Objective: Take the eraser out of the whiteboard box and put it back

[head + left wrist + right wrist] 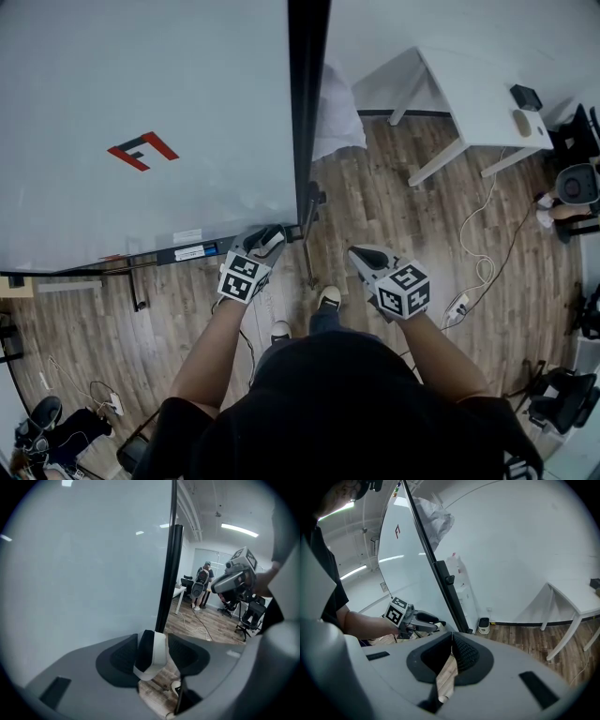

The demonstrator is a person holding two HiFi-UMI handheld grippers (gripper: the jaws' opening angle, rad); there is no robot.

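Observation:
The eraser [152,656], white-backed with a dark felt side, stands tilted between the jaws of my left gripper [153,637]. A thin gap shows between its white side and the right pad, so the jaws are open around it. In the head view the left gripper [270,240] is at the lower right corner of the whiteboard [141,112], beside the dark tray [187,253] along the board's bottom edge. My right gripper [368,260] hangs to the right over the floor, apart from the board. Its jaws [452,637] meet at the tips with nothing between them.
The whiteboard's black side post [307,112] stands just past the left gripper. A white table [478,94] is at the back right, a cable [483,267] trails over the wooden floor, and office chairs stand at the right edge. A person [202,581] stands far off.

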